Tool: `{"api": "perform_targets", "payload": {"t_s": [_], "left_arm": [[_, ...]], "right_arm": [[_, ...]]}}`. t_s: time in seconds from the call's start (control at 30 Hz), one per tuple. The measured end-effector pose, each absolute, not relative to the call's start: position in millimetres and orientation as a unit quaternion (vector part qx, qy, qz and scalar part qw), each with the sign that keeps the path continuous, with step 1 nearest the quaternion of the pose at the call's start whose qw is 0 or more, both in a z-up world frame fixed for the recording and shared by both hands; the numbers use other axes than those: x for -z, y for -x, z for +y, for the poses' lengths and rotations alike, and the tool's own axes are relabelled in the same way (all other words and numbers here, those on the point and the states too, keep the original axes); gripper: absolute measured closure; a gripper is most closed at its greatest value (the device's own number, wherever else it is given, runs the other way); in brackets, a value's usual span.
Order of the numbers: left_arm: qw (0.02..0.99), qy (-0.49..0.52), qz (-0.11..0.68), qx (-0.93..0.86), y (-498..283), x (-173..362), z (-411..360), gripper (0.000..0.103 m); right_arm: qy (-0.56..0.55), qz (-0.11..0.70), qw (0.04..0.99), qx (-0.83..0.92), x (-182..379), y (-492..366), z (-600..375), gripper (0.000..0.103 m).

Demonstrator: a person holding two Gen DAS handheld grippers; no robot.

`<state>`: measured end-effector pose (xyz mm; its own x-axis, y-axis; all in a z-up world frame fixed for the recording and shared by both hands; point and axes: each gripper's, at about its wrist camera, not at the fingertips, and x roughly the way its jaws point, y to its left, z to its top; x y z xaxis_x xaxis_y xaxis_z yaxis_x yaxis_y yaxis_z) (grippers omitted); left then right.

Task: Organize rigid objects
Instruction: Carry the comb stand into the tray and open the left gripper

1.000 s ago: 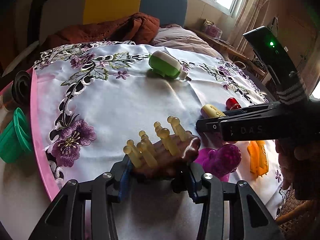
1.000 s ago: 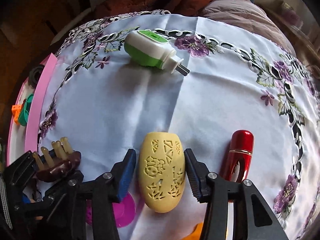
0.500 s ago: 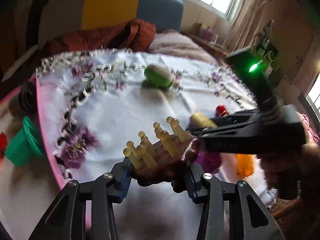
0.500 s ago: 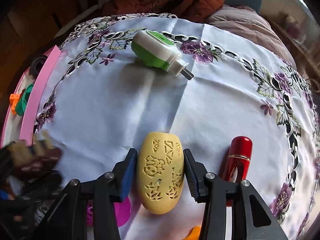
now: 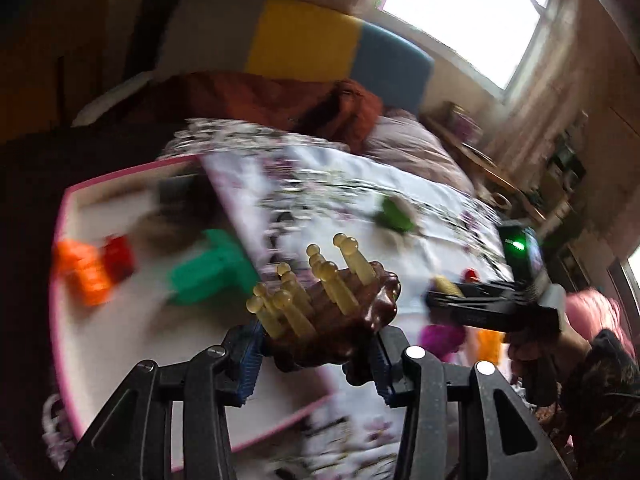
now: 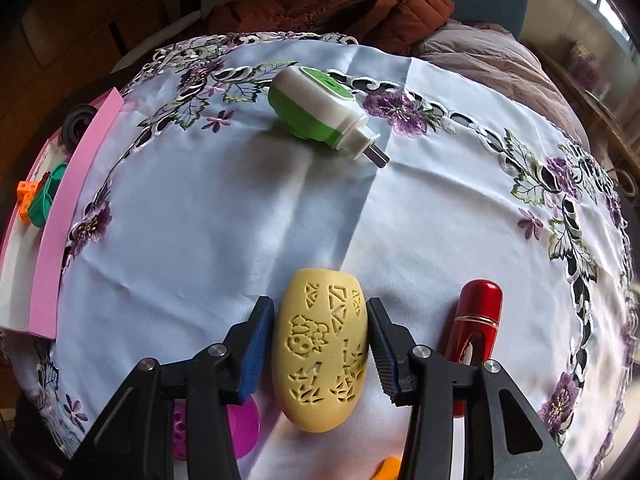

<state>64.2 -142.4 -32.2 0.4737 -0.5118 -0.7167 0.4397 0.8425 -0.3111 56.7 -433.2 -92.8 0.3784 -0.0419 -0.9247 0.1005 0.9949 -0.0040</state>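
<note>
A brown massager (image 5: pixel 340 312) is clamped in the left gripper (image 5: pixel 316 354) above the pink-rimmed tray (image 5: pixel 120 174). A yellow egg (image 6: pixel 320 354) on the cloth (image 6: pixel 224 216) is squeezed by the right gripper (image 6: pixel 320 350).

Motion blur smears the pink-rimmed tray (image 5: pixel 60 320) and its orange (image 5: pixel 82 276), red (image 5: pixel 118 262) and green (image 5: pixel 208 272) pieces, while the right tongs (image 6: pixel 320 344) hide most of a magenta disc (image 6: pixel 244 428).

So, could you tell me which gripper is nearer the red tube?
Right. The right gripper sits just beside the red tube; the left gripper is off toward the tray.
</note>
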Motion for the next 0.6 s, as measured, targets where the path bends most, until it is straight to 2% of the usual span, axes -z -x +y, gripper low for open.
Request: {"api": "perform_targets", "payload": {"t_s": [0.23, 0.6], "left_arm": [[0.866, 0.074, 0.462, 0.177, -91.3, 50.6, -66.0, 0.057], [0.852, 0.052, 0.502, 0.137, -107.7, 86.6, -43.0, 0.057]], "right_arm": [[-0.017, 0.558, 0.829, 0.043, 93.3, -57.7, -430.6, 0.055], [-0.01, 0.554, 0.831, 0.042, 93.3, -55.8, -429.4, 0.055]]}}
